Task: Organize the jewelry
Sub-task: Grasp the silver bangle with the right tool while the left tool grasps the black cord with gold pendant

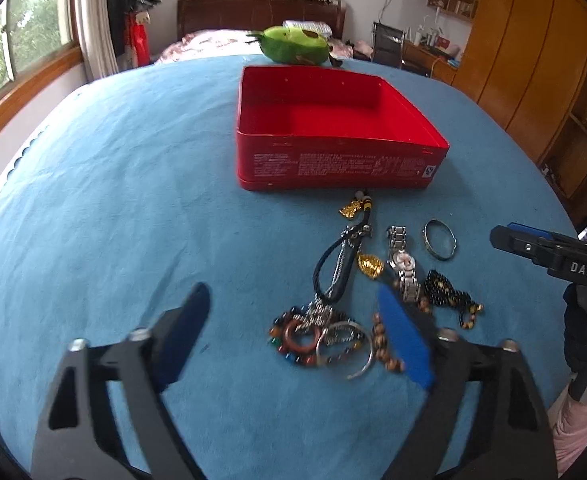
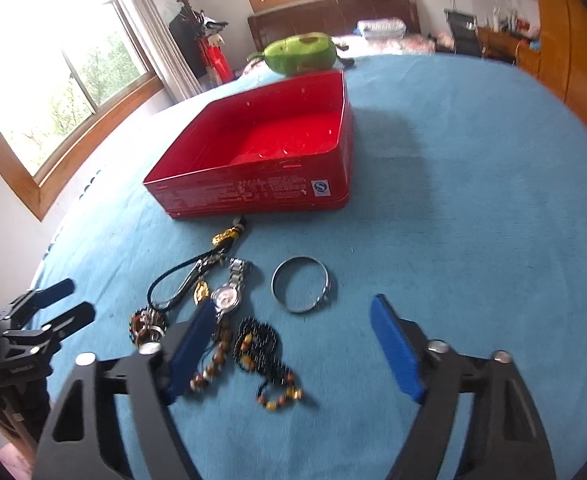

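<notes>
Nearest, left gripper (image 1: 293,308) spread wide, holding nothing, over blue bedspread (image 1: 113,200). Ahead of it a bead-and-ring cluster (image 1: 313,336); rightward a black cord necklace (image 1: 339,264), gold pendant (image 1: 370,266), watch (image 1: 402,264), silver bangle (image 1: 440,239) and black beads (image 1: 449,292). Beyond, toward the far edge, red tin (image 1: 333,164) with fine white print, unreadable. Right gripper (image 2: 293,324) likewise spread, empty, lettered "DAS". Bare bedspread to either side.

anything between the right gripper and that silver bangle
Nothing visible does. The right gripper is open above the blue cloth, and the silver bangle lies apart from the watch, just ahead of it.
</notes>
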Motion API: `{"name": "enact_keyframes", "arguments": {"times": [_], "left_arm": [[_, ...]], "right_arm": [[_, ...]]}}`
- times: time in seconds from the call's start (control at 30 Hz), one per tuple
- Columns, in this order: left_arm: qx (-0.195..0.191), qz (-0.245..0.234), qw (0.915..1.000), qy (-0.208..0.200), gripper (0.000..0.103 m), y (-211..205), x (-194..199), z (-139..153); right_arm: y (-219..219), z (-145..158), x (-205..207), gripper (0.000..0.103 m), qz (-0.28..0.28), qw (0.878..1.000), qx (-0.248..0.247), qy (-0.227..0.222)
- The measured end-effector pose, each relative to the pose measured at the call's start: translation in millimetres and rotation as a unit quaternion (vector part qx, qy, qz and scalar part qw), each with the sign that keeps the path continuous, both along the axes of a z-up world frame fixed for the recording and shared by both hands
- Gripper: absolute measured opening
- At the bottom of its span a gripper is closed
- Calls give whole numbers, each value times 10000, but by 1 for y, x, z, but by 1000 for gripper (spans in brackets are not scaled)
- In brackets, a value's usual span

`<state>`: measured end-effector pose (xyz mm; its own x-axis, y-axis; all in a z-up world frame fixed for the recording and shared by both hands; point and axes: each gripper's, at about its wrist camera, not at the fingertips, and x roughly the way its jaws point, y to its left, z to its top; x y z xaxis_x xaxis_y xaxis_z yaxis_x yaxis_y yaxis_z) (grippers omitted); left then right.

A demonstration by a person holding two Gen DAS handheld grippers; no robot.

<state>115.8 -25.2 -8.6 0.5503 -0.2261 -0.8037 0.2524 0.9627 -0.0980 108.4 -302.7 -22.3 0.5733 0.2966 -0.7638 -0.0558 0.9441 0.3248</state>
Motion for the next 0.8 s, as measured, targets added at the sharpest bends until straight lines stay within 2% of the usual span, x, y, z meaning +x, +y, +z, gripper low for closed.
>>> {"name": "enact_keyframes", "arguments": {"times": [0.03, 0.1, 0.23, 0.53, 0.67, 0.8], "left_arm": [[-49, -59, 9998, 164, 71, -4, 11, -4], [-113, -180, 9989, 426, 71, -12, 29, -11], [-80, -316, 9973, 663, 69, -25, 52, -23], [52, -406, 9948, 928, 69, -44, 82, -41], [116, -423, 9940, 999, 69, -51, 93, -49], [107, -531, 9922, 1119, 57, -61, 98, -57]], "right_arm": [[-1, -3, 6, 63, 30, 10000, 28, 53], [-3, -11, 18, 52, 60, 9998, -37, 192], [-4, -30, 37, 36, 235, 9981, -26, 564], [5, -47, 52, 33, 427, 9951, -338, 826], [16, -48, 57, 17, 557, 9935, -585, 797], [17, -48, 57, 4, 577, 9934, -655, 739]]}}
